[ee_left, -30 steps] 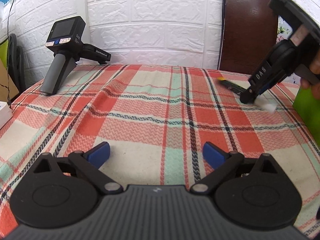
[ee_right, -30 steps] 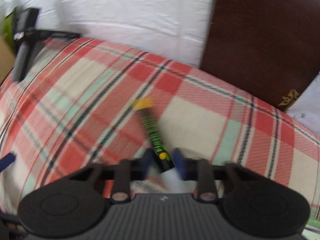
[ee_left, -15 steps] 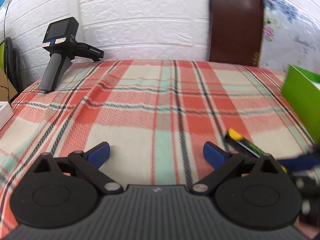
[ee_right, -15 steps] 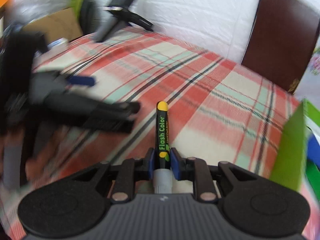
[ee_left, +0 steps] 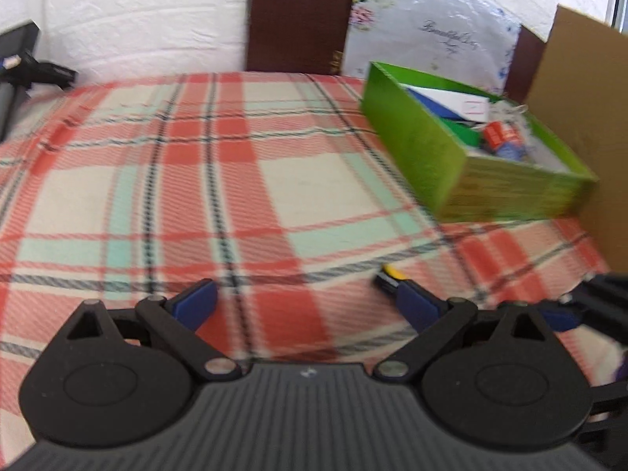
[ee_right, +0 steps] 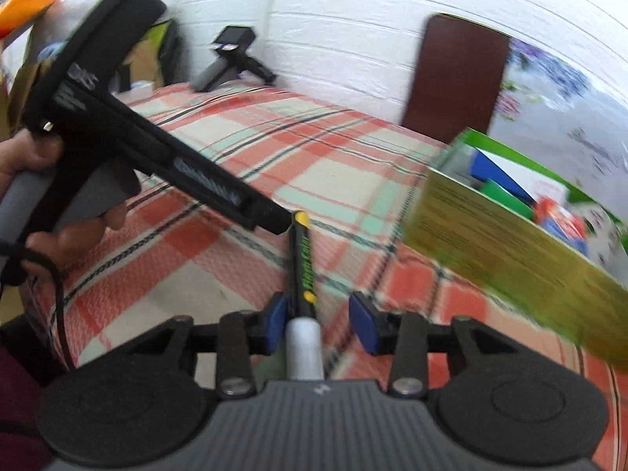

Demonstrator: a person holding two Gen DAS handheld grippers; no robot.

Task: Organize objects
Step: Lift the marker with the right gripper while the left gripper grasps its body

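A black marker [ee_right: 302, 263] with a yellow tip and green lettering lies between the pads of my right gripper [ee_right: 320, 322]. The jaws stand apart; the marker rests against the left pad with a gap to the right pad. Its yellow tip also shows in the left wrist view [ee_left: 390, 276], just past my left gripper's right pad. My left gripper [ee_left: 306, 306] is wide open and empty over the plaid cloth [ee_left: 196, 180]. A green box [ee_left: 443, 157] holding several items stands to the right; it also shows in the right wrist view [ee_right: 510, 243].
A brown cardboard panel [ee_left: 581, 117] stands right of the box. A dark brown chair back [ee_left: 298, 15] and white brick wall are behind the table. A spare black handheld gripper [ee_right: 231, 62] stands at the far left. My left gripper's body [ee_right: 117, 117] crosses the right wrist view.
The right gripper's jaws have opened from around the marker. Both grippers have swung right, toward the green box, which is now closer in both views.
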